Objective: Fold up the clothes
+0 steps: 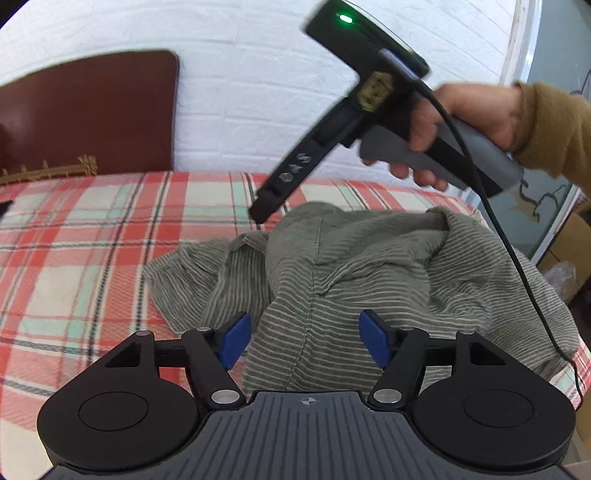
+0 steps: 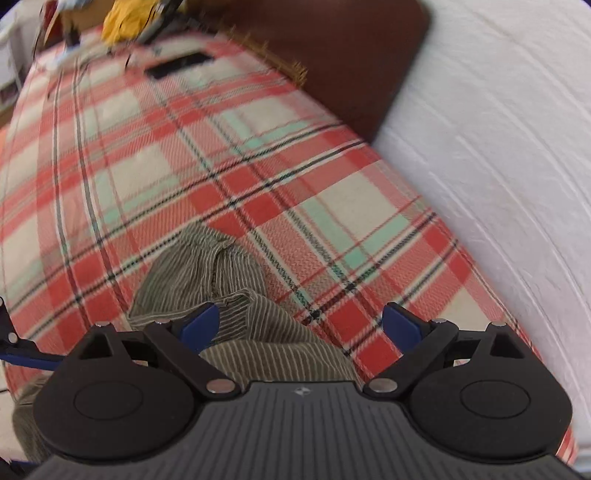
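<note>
An olive-green garment with thin pale stripes lies crumpled on a red, cream and mint plaid bed cover. My left gripper hovers low over its near part with the blue pads spread wide and cloth showing in the gap, not pinched. A hand in a mustard sleeve holds my right gripper above the garment's far edge, tilted down. In the right wrist view the right gripper is open, over a bunched end of the garment and bare plaid cover.
A dark brown headboard and a white brick wall border the bed. A black cable hangs from the right gripper across the garment. A flat black object and yellow cloth lie at the bed's far end. Cardboard boxes stand at the right.
</note>
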Action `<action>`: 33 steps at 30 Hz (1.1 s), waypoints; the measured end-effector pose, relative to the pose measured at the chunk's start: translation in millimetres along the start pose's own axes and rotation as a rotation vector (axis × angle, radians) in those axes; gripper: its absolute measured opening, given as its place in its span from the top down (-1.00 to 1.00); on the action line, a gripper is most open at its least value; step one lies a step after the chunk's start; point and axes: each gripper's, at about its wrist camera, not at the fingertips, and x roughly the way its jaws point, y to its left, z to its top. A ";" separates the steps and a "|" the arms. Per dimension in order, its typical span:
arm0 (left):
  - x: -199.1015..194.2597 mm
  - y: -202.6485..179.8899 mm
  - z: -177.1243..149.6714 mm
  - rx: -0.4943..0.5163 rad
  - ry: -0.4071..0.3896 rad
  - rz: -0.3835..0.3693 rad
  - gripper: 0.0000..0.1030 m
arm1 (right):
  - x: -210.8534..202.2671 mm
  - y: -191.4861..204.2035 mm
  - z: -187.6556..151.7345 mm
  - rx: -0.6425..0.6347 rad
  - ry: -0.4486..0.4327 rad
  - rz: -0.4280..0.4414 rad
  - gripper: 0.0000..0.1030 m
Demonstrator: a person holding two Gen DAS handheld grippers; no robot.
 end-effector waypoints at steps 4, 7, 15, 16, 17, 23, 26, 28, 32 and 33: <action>19.1 9.5 -9.3 -0.034 0.048 -0.023 -0.44 | 35.4 12.4 7.8 -0.083 0.093 0.008 -0.84; 24.3 14.1 -15.2 -0.043 0.073 -0.036 0.41 | 58.4 16.4 6.1 -0.097 0.171 -0.009 -0.72; 15.3 15.6 -22.9 -0.054 0.080 0.017 0.97 | 24.1 -28.9 -6.8 0.192 0.106 -0.027 0.89; 11.8 16.2 -20.6 -0.057 0.072 0.030 0.98 | 6.4 -39.9 -9.9 0.242 0.058 -0.037 0.89; 8.1 16.8 -18.2 -0.062 0.062 0.042 0.99 | -11.3 -50.9 -13.0 0.292 0.010 -0.046 0.90; -13.3 13.9 0.0 -0.086 -0.004 0.128 0.99 | -126.5 -105.0 -72.2 0.557 -0.276 -0.156 0.90; -19.1 8.2 9.6 -0.083 -0.027 0.176 0.99 | -172.9 -126.7 -118.4 0.664 -0.395 -0.214 0.91; -23.3 5.5 15.9 -0.090 -0.036 0.184 0.99 | -202.2 -136.8 -151.8 0.714 -0.462 -0.247 0.91; -35.1 -8.3 21.9 -0.061 -0.070 0.196 0.99 | -253.2 -146.0 -223.5 0.778 -0.575 -0.295 0.91; -37.4 -12.2 22.4 -0.054 -0.074 0.194 0.99 | -259.4 -146.9 -244.9 0.795 -0.599 -0.306 0.91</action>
